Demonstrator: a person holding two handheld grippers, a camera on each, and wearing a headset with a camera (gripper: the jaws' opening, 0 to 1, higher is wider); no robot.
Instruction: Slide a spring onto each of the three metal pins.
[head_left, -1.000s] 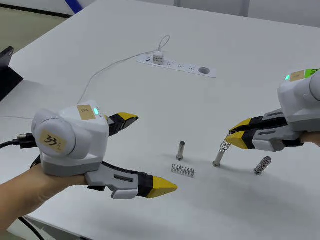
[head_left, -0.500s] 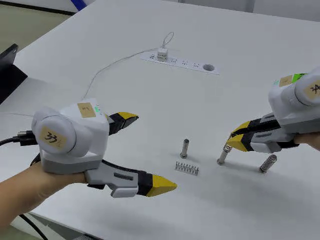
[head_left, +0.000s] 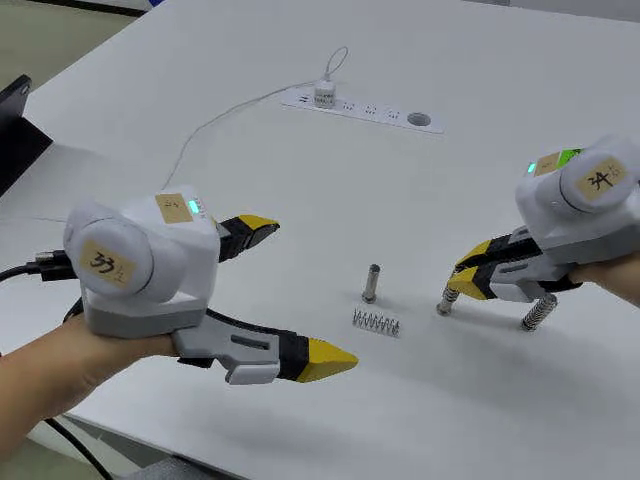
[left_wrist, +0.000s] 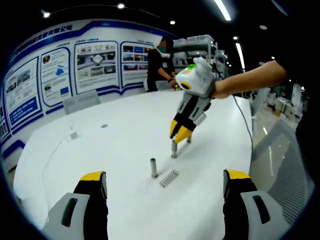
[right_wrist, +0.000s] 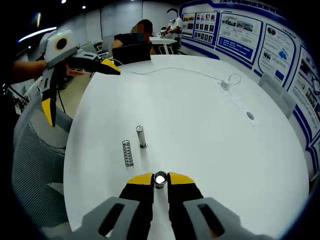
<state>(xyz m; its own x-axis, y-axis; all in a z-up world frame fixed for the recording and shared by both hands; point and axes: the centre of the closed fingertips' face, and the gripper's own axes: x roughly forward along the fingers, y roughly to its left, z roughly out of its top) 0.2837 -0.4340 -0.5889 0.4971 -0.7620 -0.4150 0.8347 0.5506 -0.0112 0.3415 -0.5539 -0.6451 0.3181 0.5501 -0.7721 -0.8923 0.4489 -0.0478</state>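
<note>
A spring (head_left: 445, 301) has been pushed down the middle pin (left_wrist: 174, 149) (right of the bare pin (head_left: 372, 283)) by the right gripper (head_left: 463, 283), pinched shut on that pin, the left gripper (head_left: 300, 292) is held open, and one loose spring (head_left: 376, 322) is left beside the bare pin.

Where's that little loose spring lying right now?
The loose spring lies flat on the table near the middle of the head view, just in front of the bare upright pin and left of the second pin that the right gripper grips.
</note>
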